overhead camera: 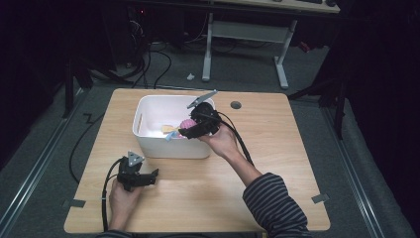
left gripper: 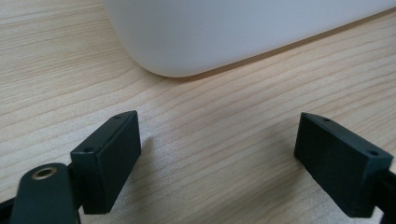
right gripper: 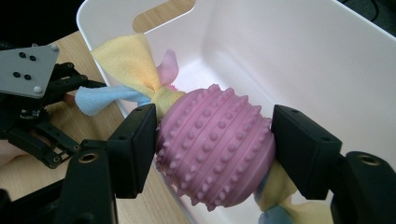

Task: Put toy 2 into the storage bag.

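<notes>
Over the white bin's (overhead camera: pixel 148 144) near rim, I had the right gripper (right gripper: pixel 212 140) clamped on the pink studded ball (right gripper: pixel 215 144) with knotted cloth tails, meaning to lower it well inside before releasing; the left gripper (left gripper: pixel 219 168) rested wide open and empty on the table (left gripper: pixel 210 121).

I see bare wooden surface (overhead camera: pixel 277 163) in front of and to the right of the white bin (overhead camera: pixel 148 144), free to pass over. The bin's walls block level passage; its top is open. My left gripper (overhead camera: pixel 148 177) rests near its front wall.
</notes>
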{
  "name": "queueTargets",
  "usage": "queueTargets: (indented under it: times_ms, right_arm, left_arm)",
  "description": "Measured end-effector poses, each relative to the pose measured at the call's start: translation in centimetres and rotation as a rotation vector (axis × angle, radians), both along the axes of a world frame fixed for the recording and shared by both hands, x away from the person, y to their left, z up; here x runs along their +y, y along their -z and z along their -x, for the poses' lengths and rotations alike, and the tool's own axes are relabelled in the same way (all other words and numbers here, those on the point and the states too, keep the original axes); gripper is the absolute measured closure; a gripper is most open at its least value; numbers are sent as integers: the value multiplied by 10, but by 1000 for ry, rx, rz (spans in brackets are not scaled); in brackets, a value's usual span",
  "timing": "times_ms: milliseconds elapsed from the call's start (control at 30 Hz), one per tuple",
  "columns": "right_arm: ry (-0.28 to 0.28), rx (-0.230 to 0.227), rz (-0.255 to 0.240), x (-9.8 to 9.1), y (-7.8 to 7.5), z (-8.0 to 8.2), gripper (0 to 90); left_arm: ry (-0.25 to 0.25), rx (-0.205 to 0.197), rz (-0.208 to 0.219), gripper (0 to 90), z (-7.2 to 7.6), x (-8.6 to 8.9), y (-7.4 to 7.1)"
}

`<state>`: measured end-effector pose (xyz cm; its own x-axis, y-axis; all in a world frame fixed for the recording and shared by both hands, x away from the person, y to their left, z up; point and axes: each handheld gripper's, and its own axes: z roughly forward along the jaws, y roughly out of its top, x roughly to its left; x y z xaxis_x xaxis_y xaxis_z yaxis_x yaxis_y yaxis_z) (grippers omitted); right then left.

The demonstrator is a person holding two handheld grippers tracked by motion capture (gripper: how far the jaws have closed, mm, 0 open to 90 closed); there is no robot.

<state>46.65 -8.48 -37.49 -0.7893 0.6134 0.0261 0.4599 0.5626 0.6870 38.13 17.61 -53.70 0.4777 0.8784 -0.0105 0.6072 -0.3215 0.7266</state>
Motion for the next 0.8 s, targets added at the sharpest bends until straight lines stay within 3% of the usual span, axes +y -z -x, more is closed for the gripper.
queueTargets:
  times_ms: [333, 467, 533, 600, 767, 800]
  right_arm:
    - [5, 4, -21, -4, 0, 2, 314]
    - [22, -3, -63, -10, -6, 5, 306]
    - [23, -9, -61, -11, -7, 6, 307]
    - [31, -36, -64, -18, -10, 9, 314]
    - [59, -39, -87, -33, -13, 15, 321]
    - [67, -57, -83, -41, -16, 19, 326]
  left_arm:
    - [1, 1, 2, 148, 0, 0, 0]
    - [1, 1, 2, 149, 0, 0, 0]
    - [1, 0, 1, 149, 0, 0, 0]
    - [0, 0, 1, 149, 0, 0, 0]
    - [-1, 0, 1, 149, 0, 0, 0]
    - [-1, 0, 1, 149, 0, 0, 0]
